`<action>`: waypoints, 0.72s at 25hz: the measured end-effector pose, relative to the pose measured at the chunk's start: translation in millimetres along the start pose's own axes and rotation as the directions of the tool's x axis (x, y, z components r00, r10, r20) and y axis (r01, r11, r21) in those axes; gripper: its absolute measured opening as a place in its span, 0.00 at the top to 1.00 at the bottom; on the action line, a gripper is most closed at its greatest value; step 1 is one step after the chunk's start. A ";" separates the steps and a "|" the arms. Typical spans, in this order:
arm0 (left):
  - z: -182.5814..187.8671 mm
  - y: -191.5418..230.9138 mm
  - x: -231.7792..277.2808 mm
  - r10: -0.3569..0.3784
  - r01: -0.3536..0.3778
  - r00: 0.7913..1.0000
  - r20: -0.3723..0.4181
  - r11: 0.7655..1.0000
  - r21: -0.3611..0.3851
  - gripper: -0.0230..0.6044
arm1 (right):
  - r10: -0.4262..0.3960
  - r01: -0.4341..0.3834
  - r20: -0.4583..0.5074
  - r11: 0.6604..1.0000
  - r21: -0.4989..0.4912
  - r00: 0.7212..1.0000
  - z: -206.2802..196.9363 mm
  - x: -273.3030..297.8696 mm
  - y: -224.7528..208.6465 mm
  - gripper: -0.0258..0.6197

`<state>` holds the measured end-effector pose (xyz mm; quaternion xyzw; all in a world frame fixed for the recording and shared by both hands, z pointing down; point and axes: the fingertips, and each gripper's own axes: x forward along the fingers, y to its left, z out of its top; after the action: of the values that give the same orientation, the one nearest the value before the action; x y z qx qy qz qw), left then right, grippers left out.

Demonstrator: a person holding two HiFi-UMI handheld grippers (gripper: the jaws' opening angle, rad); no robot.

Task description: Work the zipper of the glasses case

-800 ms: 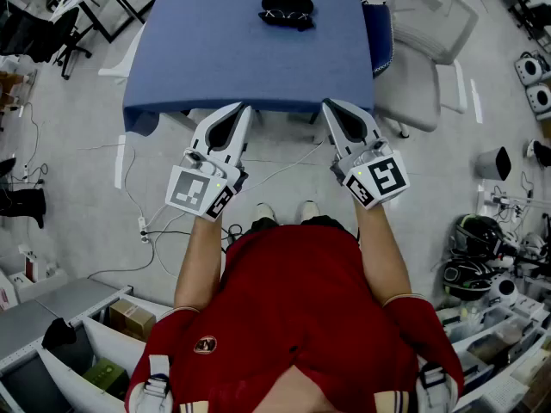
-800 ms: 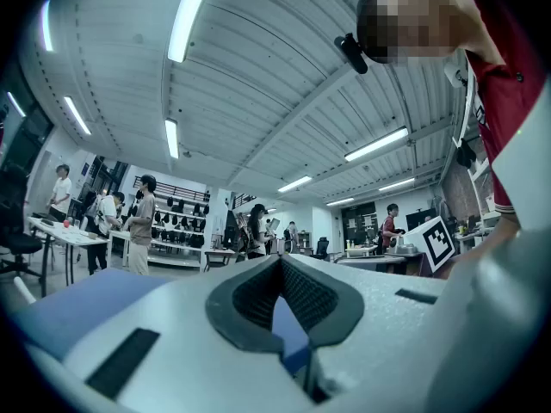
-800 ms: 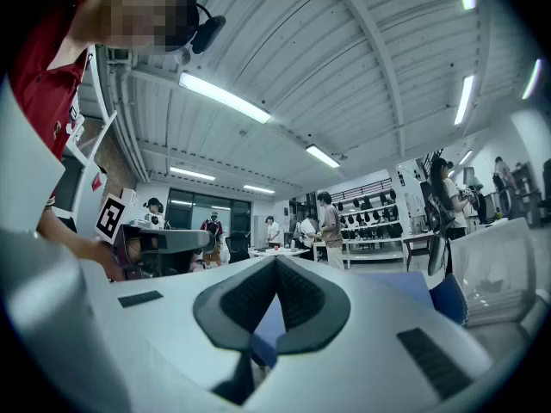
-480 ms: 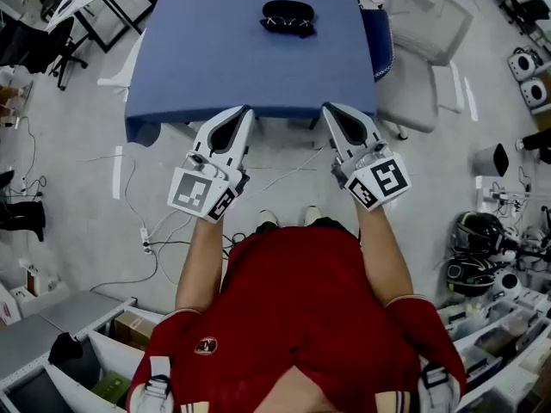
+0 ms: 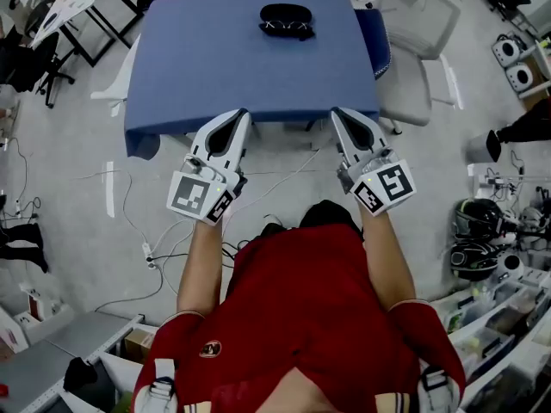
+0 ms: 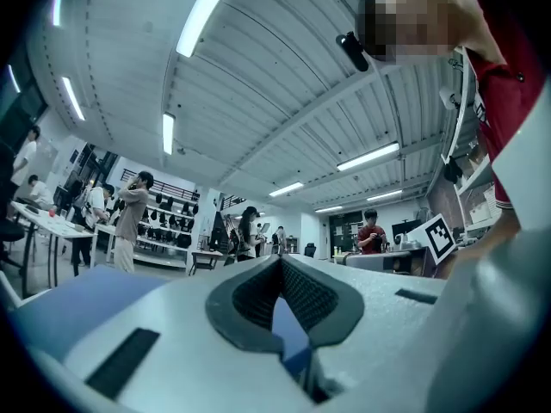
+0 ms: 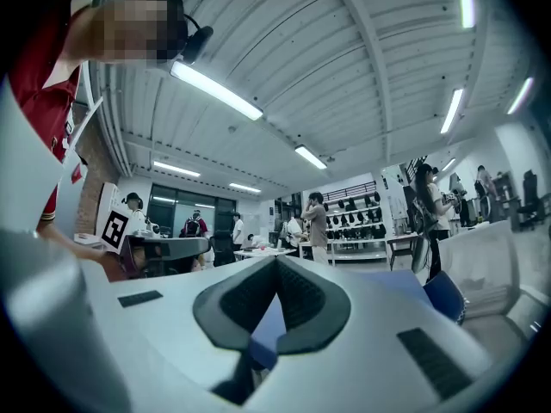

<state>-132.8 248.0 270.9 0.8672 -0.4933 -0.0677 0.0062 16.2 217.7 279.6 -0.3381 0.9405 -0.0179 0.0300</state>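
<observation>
Head view: the case (image 5: 287,20) lies at the upper centre of the frame, on the far side of the blue table (image 5: 215,71). The left gripper (image 5: 234,119) and right gripper (image 5: 346,117) sit mid-frame at the table's near edge, side by side and level, well apart from the case. This looks like a ready pose before the reach.

Left gripper view: the jaws are pressed together with nothing between them, and only blue table shows through the slot below the tips.

Right gripper view: the same, tips meeting and empty. The zipper looks untouched, and I judge the jaws must spread before any pinch.
</observation>
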 end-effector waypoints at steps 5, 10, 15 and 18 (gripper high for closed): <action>1.0 10.4 1.9 -0.007 0.007 1.000 0.002 1.000 -0.004 0.95 | -0.019 0.018 -0.023 1.000 -0.003 1.000 -4.0 2.3 -1.6 0.97; -5.5 24.0 24.9 0.001 -0.001 1.000 -0.007 1.000 0.009 0.95 | -0.018 0.018 -0.011 1.000 -0.009 1.000 -8.4 18.1 -28.2 0.96; -7.3 37.3 47.4 0.023 -0.022 0.999 -0.022 0.999 0.029 0.95 | -0.009 0.009 0.000 0.999 -0.034 1.000 -4.4 40.1 -56.9 0.97; -9.6 56.6 70.3 0.045 -0.043 0.998 -0.046 0.998 0.050 0.95 | 0.006 -0.006 0.006 1.000 -0.025 1.000 -6.5 64.1 -81.9 0.96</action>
<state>-144.5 158.3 277.0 0.8574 -0.5134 -0.0352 -0.0017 18.4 113.8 287.7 -0.3358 0.9415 -0.0048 0.0288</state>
